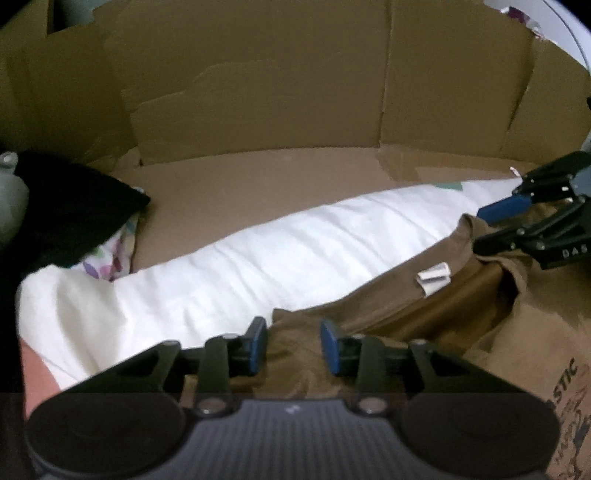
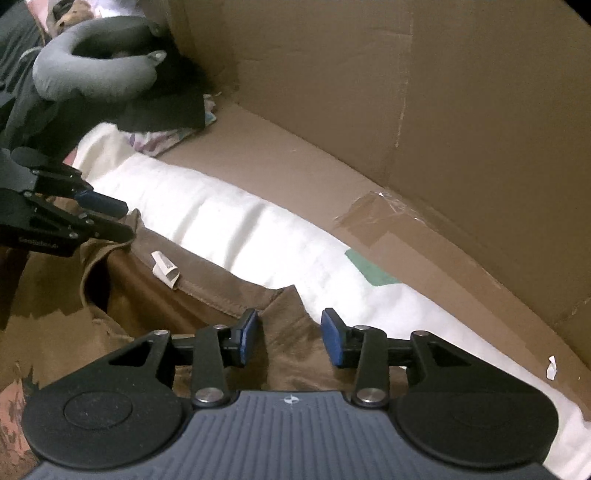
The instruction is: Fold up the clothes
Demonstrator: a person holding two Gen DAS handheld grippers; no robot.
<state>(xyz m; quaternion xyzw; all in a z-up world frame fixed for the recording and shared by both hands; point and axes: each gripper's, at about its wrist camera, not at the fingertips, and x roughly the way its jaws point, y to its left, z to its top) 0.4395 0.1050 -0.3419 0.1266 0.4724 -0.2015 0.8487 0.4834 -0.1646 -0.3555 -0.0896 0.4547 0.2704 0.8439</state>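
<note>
Left gripper [image 1: 293, 345] and right gripper [image 2: 290, 338], jaws part-open with nothing pinched, poise over the brown T-shirt [image 1: 424, 314] lying on a white sheet [image 1: 258, 251]; each should pinch a collar-side corner evenly, clear of the neck label [image 1: 434, 278].

1. The brown shirt [image 1: 424, 314] runs off the lower right edge of the left wrist view; its printed lettering [image 1: 565, 373] is cut there, only the end of a word showing.
2. The left gripper's [image 1: 293, 347] body hides the cloth right under it.
3. The small white tag [image 2: 165, 266] is curled, its print too small to read.
4. The grey curved cushion [image 2: 88, 66] at top left of the right wrist view is cropped; the small brownish thing [image 2: 70, 9] behind it is blurred, perhaps a toy.
5. The patterned cloth [image 1: 110, 258] lies mostly under a black item [image 1: 74, 214].
6. The white bedding [image 2: 461, 350] leaves the frame at lower right.
</note>
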